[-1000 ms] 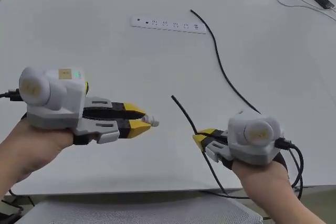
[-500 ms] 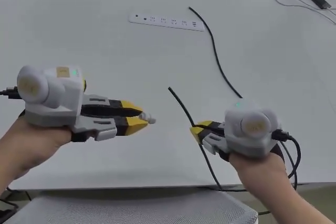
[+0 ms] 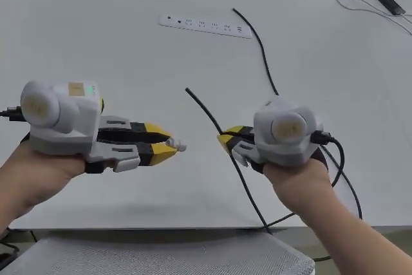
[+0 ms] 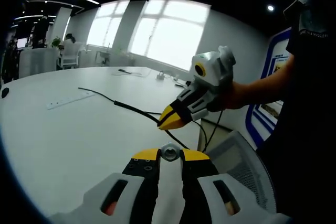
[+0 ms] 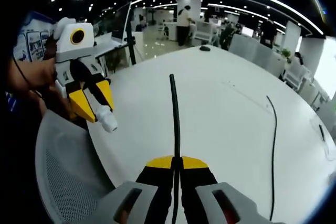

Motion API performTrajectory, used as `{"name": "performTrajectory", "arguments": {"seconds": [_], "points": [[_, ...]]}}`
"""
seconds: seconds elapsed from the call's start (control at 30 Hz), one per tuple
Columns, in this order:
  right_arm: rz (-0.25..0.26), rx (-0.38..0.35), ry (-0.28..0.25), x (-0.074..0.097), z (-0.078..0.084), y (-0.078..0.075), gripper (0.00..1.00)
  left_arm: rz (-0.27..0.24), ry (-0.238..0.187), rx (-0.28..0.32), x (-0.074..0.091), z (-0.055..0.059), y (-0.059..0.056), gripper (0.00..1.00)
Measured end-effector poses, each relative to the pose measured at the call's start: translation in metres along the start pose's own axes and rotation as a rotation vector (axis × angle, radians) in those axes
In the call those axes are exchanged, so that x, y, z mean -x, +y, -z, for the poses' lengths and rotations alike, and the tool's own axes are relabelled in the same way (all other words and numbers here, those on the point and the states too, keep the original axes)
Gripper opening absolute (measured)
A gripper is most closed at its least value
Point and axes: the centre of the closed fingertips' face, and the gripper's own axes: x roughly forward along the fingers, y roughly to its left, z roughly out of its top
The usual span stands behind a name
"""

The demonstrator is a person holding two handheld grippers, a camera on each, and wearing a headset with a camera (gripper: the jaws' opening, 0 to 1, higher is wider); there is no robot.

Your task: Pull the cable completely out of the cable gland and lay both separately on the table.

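Left tongs (image 3: 171, 144) closed on the small white cable gland (image 3: 181, 147), held above the counter (image 3: 116, 62). Right tongs (image 3: 225, 138) clamped on the black cable (image 3: 203, 109); its free end projects past the jaws, apart from the gland.

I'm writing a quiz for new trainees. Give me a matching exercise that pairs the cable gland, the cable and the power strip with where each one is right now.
Things:
1. cable gland
2. cable
3. power strip

Places:
A. lying flat on the table
B. clamped in the right gripper
C. clamped in the left gripper

Pairs: 1-C, 2-B, 3-A
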Motion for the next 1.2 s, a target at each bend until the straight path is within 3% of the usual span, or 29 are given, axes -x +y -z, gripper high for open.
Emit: {"name": "performTrajectory", "arguments": {"seconds": [0.3,0.63,1.2], "points": [[-0.022,0.033,0.015,-0.019,-0.014,0.005,0.00,-0.019,0.006,-0.006,0.004,0.013,0.008,0.15],[-0.048,0.074,0.044,-0.044,-0.023,0.009,0.00,-0.025,-0.017,-0.010,0.007,0.028,0.016,0.15],[-0.127,0.172,0.084,-0.099,-0.039,0.022,0.00,-0.047,0.006,0.018,0.012,0.070,0.034,0.15]]}}
